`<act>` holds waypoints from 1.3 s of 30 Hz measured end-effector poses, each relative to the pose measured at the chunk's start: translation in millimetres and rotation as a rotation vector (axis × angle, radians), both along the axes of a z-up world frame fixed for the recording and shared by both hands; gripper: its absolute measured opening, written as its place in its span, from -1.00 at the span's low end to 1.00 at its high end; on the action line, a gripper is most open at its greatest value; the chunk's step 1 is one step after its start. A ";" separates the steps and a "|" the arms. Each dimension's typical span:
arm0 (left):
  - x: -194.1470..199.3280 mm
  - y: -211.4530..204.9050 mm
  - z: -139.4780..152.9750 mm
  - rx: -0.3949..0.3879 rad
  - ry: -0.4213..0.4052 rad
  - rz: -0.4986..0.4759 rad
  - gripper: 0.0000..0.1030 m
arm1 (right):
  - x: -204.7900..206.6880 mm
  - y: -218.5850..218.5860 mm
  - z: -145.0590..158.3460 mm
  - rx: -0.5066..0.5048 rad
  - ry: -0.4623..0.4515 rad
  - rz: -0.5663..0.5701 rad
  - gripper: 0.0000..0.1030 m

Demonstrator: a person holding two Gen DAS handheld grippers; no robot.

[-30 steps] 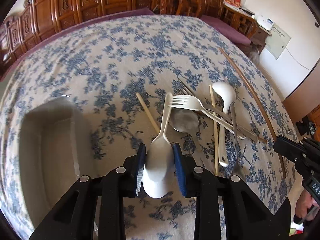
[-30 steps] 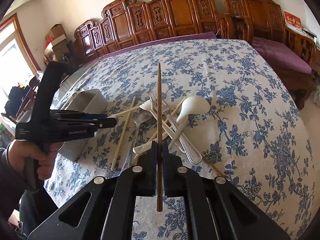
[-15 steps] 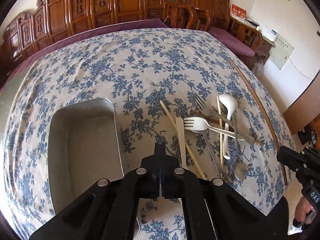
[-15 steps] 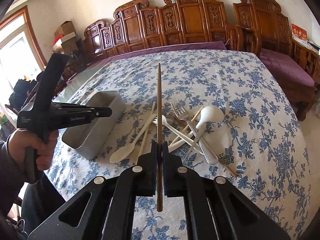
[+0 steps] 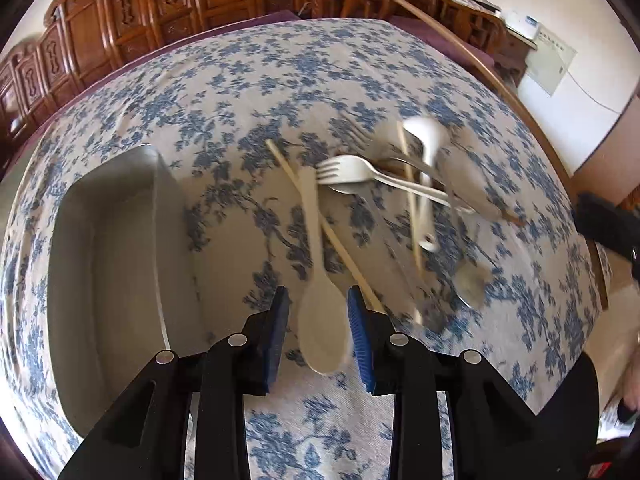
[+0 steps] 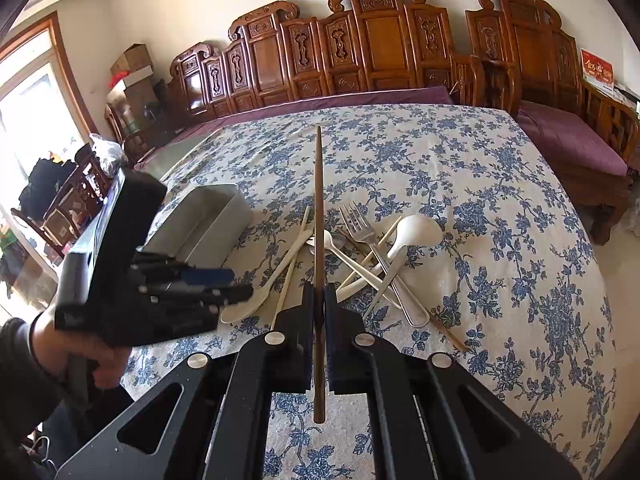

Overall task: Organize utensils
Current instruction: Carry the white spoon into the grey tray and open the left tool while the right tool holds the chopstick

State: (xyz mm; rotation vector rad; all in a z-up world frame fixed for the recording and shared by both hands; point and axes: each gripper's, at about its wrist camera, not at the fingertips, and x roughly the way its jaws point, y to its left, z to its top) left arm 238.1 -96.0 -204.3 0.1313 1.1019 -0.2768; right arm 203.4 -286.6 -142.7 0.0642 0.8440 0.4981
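**Spoon between my left fingers, chopstick pinched in my right**

Spoon (image 5: 320,300) first: the cream one lies on the bench (image 5: 248,92), on its blue-flowered cloth, and its bowl sits between the spread fingers of my left gripper (image 5: 318,334). The blue pads (image 5: 280,320) stand wide on either side of the bowl; whether either touches it I cannot tell. Its handle runs away from me toward the heap of cutlery. Just left of that gripper stands the metal tray (image 5: 108,208).

My right gripper (image 6: 319,340) is closed tight on a dark brown chopstick (image 6: 318,200), which points straight ahead, lifted over the cloth. Beyond it lies the heap: a steel fork (image 6: 362,234), a white ladle-shaped spoon (image 6: 416,232), pale chopsticks (image 6: 294,252) crossing under them. From the right wrist view the tray (image 6: 200,220) sits left of the heap.
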 end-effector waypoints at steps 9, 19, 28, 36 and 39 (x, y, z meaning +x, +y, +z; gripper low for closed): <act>-8.7 -5.5 -24.5 0.058 0.035 -0.023 -0.53 | 2.5 -3.0 -2.8 -0.005 0.007 -0.005 -0.88; -14.4 7.7 -8.2 0.010 -0.006 -0.013 -0.90 | 1.3 -1.2 -2.9 -0.013 0.004 0.002 -0.87; -31.2 32.3 45.2 -0.023 -0.101 -0.021 -0.90 | -0.9 19.9 -0.2 -0.010 0.002 0.031 -0.88; -25.2 82.2 62.1 -0.048 -0.110 0.004 -0.89 | 7.2 60.7 -5.2 -0.001 0.021 0.071 -0.88; -17.1 101.2 51.3 -0.057 -0.080 0.028 -0.89 | 9.6 79.0 -8.5 0.010 0.031 0.092 -0.88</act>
